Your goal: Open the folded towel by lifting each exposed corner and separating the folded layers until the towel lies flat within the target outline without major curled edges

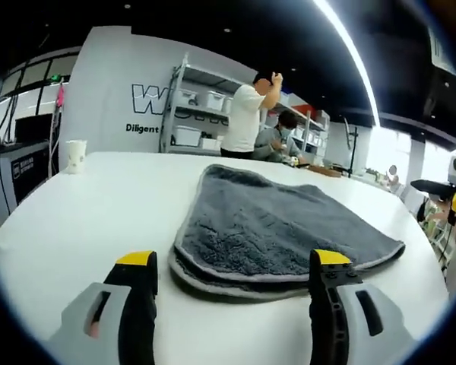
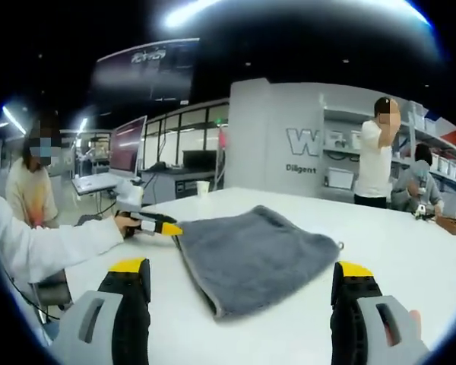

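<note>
A grey folded towel (image 1: 273,228) with a pale hem lies on the white table (image 1: 99,213), its layers stacked at the near edge. My left gripper (image 1: 234,262) stands open, with its yellow-tipped jaws either side of that near edge and low over the table. In the right gripper view the towel (image 2: 251,255) lies ahead in the middle. There the left gripper (image 2: 173,228), held by a hand in a white sleeve, reaches its left corner. My right gripper (image 2: 242,270) is open a little short of the towel's near corner, with nothing between its jaws.
A paper cup (image 1: 76,156) stands at the table's far left edge, also the cup (image 2: 203,188). Shelves with bins (image 1: 194,114) and two people (image 1: 247,114) are beyond the table. A person (image 2: 30,186) stands at the left.
</note>
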The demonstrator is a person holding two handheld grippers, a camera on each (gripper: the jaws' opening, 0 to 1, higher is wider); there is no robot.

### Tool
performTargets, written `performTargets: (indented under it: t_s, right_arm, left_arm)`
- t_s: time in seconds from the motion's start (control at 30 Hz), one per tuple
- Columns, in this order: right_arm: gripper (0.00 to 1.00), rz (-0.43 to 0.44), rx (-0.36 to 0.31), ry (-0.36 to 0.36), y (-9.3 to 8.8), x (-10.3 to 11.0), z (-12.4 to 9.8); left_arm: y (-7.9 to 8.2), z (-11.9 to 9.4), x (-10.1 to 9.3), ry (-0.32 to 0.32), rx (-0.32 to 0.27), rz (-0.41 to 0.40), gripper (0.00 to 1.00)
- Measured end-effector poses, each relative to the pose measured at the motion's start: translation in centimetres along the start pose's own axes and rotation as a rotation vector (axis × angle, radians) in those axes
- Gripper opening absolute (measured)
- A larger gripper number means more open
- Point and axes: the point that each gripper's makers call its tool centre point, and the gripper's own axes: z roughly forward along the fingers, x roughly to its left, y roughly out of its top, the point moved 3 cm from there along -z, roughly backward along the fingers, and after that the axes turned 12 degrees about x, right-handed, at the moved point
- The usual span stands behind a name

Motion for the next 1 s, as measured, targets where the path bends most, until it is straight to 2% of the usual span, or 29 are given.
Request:
performTargets:
  t_s: [0.17, 0.3, 0.47, 0.7, 1.0]
  right_arm:
    - [0.99, -0.004, 0.005, -0.004, 0.0, 0.1, 0.1]
    - [0.99, -0.026, 0.029, -0.043, -0.4, -0.3, 0.1]
    - [0.99, -0.011, 0.008, -0.042, -0.1, -0.7, -0.3]
    - [0.99, -0.005, 0.008, -0.044, -0.2, -1.0, -0.3]
    - [0.99, 0.010, -0.003, -0.053, 0.0, -1.5, -0.6]
  left_arm:
    - [-0.1, 0.5, 0.0, 0.017, 0.008, -0.018, 0.74]
    - [-0.2, 0.7, 0.2, 0.032, 0.023, -0.025, 0.72]
    - [-0.4, 0.5, 0.9, 0.039, 0.035, -0.055, 0.60]
    - [-0.4, 0.4, 1.1, 0.044, 0.032, -0.091, 0.56]
    - [-0.1, 0.0, 1.6, 0.053, 0.008, -0.127, 0.36]
